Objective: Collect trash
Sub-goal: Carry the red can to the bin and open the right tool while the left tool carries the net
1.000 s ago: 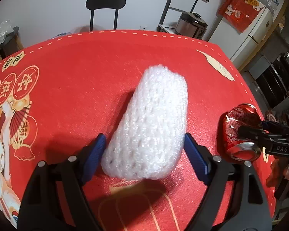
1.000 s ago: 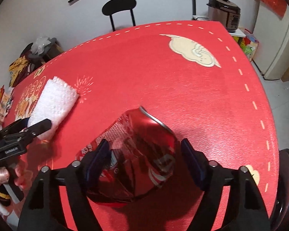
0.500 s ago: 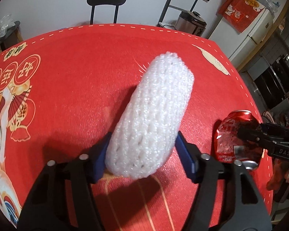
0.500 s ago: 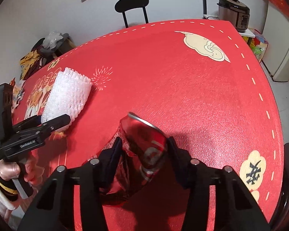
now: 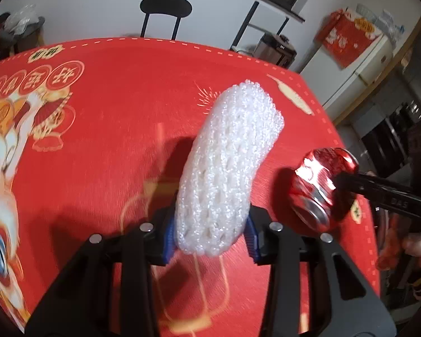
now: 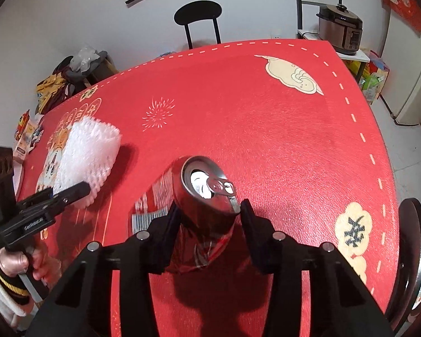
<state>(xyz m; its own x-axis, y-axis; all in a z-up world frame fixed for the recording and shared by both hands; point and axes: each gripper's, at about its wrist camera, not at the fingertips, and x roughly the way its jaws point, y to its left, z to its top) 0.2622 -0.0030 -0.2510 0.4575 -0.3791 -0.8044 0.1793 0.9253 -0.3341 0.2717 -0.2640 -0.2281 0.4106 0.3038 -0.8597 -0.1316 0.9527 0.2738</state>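
A red printed tablecloth (image 5: 143, 90) covers the table; a black chair (image 5: 165, 14) stands beyond. The left gripper (image 5: 209, 237), jaws closing, squeezes the white foam net (image 5: 227, 165). The right gripper (image 6: 209, 224) clamps the crushed red can (image 6: 207, 199) above the cloth.

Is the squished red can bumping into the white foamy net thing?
Apart. In the left wrist view, bare red tablecloth shows between the foam net and the crushed can, each clamped in its own gripper.
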